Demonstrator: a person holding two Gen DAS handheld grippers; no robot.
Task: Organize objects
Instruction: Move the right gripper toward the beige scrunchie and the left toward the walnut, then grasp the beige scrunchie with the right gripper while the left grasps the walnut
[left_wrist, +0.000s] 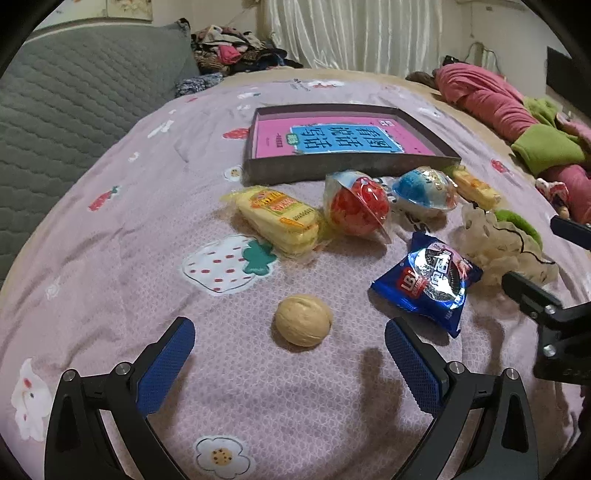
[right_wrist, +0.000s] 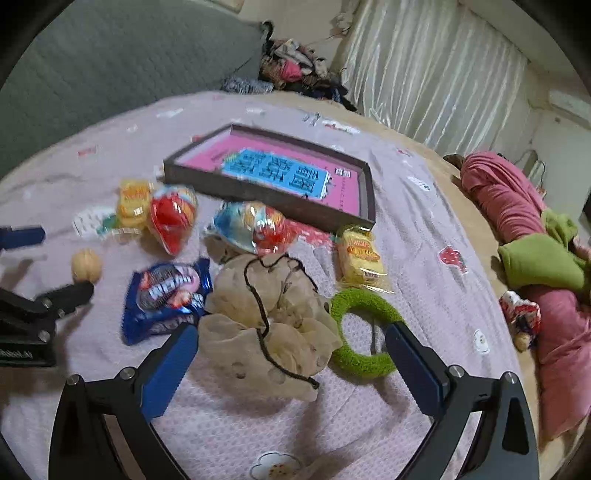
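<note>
— Left wrist view first: what is seen between the fingers?

— A walnut (left_wrist: 303, 320) is seen lying on the pink bedspread (left_wrist: 110, 258), just ahead of the left gripper (left_wrist: 290, 349), whose blue-padded fingers are spread wide and hold nothing. The walnut is not touched.

— And what is found around it?

— To its right a blue biscuit packet (left_wrist: 428, 282) is laid flat; the letters "UBI" can be read on a red patch, the rest is not legible. Behind the walnut a yellow wafer pack (left_wrist: 282, 218) is placed, its label too small to be read. Beside that a red capsule toy (left_wrist: 356, 208) and a blue capsule toy (left_wrist: 424, 190) are lying, with a second yellow pack (left_wrist: 476, 188) further right. Behind all of them a shallow dark box (left_wrist: 332, 171) is set, with a pink book (left_wrist: 343, 138) inside; large Chinese characters on its blue label are seen upside down.

— What is shown in the right wrist view?

— The right gripper (right_wrist: 290, 349) is also held wide apart and empty. Between its fingers a beige scrunchie (right_wrist: 266, 325) with a black cord is lying, and a green scrunchie (right_wrist: 364, 328) is touching it on the right side. This picture is somewhat blurred. At the far right of the bed, pink and green clothes (right_wrist: 532, 240) are piled.
</note>
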